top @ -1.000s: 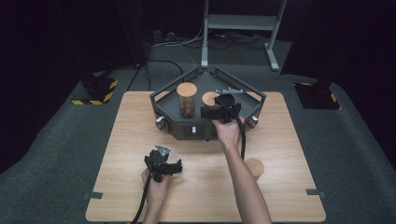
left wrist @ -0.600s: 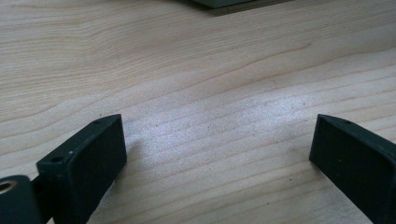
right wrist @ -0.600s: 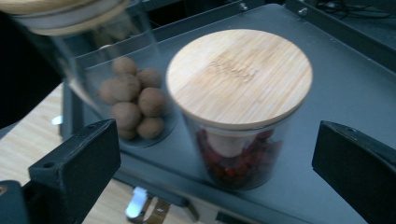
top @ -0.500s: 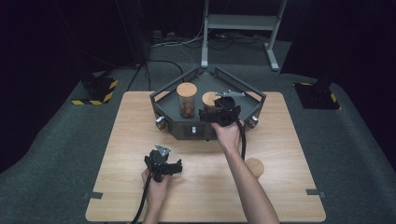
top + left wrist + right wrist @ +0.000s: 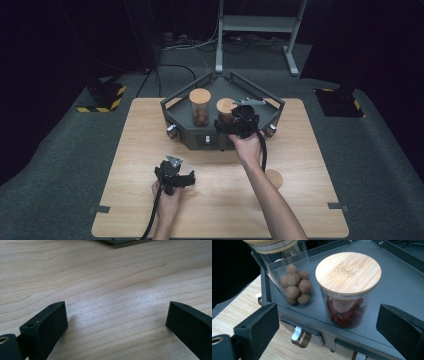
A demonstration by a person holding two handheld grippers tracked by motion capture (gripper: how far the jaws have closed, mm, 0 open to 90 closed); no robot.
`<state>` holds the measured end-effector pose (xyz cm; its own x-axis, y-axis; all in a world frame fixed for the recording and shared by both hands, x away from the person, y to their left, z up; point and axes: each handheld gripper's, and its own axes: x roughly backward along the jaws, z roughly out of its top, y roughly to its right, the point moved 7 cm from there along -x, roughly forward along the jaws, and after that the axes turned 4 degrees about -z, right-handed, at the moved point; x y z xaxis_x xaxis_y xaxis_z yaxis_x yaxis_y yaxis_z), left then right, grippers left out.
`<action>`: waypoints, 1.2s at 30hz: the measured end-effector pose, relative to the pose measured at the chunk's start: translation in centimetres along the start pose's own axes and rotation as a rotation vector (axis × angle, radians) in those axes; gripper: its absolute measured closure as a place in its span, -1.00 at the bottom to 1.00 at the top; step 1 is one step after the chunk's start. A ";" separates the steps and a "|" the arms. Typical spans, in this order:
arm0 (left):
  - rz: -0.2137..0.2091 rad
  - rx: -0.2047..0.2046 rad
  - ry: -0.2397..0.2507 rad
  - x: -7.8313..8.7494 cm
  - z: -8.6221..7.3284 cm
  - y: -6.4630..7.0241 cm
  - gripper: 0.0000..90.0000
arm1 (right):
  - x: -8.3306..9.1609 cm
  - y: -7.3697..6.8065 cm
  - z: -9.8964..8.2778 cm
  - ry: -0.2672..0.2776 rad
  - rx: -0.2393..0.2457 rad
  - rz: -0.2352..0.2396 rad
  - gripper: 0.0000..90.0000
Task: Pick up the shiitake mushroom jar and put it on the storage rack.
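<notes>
The right claw [image 5: 231, 121] has edged closer to the short jar [image 5: 348, 288] and begun closing, still wide, gripping nothing. Jar sits in the tray [image 5: 260, 95] at the worktop's far edge, unlifted. Left claw [image 5: 172, 170] gapes empty.

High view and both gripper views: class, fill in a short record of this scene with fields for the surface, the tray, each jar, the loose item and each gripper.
Surface: wooden table
Tray: dark grey tray at the table's far edge
Taller jar: tall jar, brown balls, wooden lid
Shorter jar: short jar, red pieces, wooden lid on
Loose item: wooden disc on the table
Left gripper: left gripper open over bare wood
Right gripper: right gripper open, jaws just closing slightly, facing the short jar, not touching
</notes>
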<state>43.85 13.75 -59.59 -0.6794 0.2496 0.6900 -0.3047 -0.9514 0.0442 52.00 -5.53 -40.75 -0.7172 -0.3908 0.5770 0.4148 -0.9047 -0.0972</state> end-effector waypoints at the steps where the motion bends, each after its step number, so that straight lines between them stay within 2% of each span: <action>1: 0.000 0.000 0.000 0.0 0.0 0.0 -0.91 | 0.0 0.0 0.0 0.003 -0.004 0.003 -0.89; 13: 0.000 0.001 0.001 0.0 0.0 0.0 -0.91 | 0.7 -0.8 -0.4 0.006 0.040 0.018 -0.89; 20: 0.000 0.000 0.000 0.0 0.0 0.0 -0.91 | 1.5 -1.2 -0.5 0.011 0.028 0.032 -0.87; 26: 0.000 0.000 0.000 0.0 0.0 0.0 -0.91 | 2.1 -1.3 -0.7 0.014 0.042 0.037 -0.86; 29: 0.000 0.000 0.000 0.0 0.0 0.0 -0.91 | 2.4 -1.3 -0.9 0.018 0.034 0.055 -0.87; 36: 0.001 -0.002 -0.001 0.0 0.0 0.0 -0.91 | 2.8 -1.1 -1.4 0.023 0.042 0.052 -0.86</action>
<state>43.85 13.76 -59.59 -0.6792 0.2487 0.6905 -0.3051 -0.9514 0.0425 48.73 -5.87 -40.12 -0.7066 -0.4416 0.5529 0.4747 -0.8753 -0.0924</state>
